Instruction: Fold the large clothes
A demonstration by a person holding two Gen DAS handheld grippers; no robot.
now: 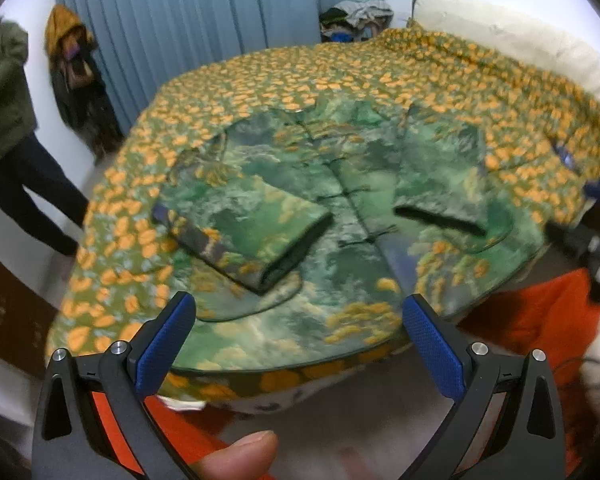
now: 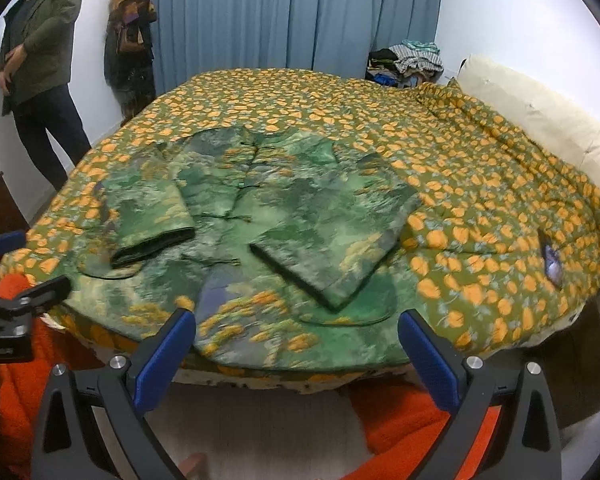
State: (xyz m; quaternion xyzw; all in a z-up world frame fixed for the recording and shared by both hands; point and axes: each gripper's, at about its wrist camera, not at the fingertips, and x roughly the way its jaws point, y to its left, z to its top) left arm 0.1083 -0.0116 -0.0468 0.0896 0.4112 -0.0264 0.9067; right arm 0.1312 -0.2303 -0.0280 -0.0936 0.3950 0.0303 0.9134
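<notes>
Bed (image 2: 480,152): flat surface under the work, patterned cover.
Jacket (image 2: 260,248): spread front-up near the bed's foot, both sleeves crossed inward, likely narrowing it for the hem fold.
Left gripper (image 1: 298,316): jaws wide apart, holding nothing, above hem.
Right gripper (image 2: 296,332): likewise wide, nothing held.

Green landscape-print jacket (image 1: 340,216) (image 2: 268,216) is lying flat, front up, near the foot edge of the bed. Both sleeves are lying folded inward across the chest, cuffs pointing toward the centre closure. Hem is resting at the mattress edge.
</notes>
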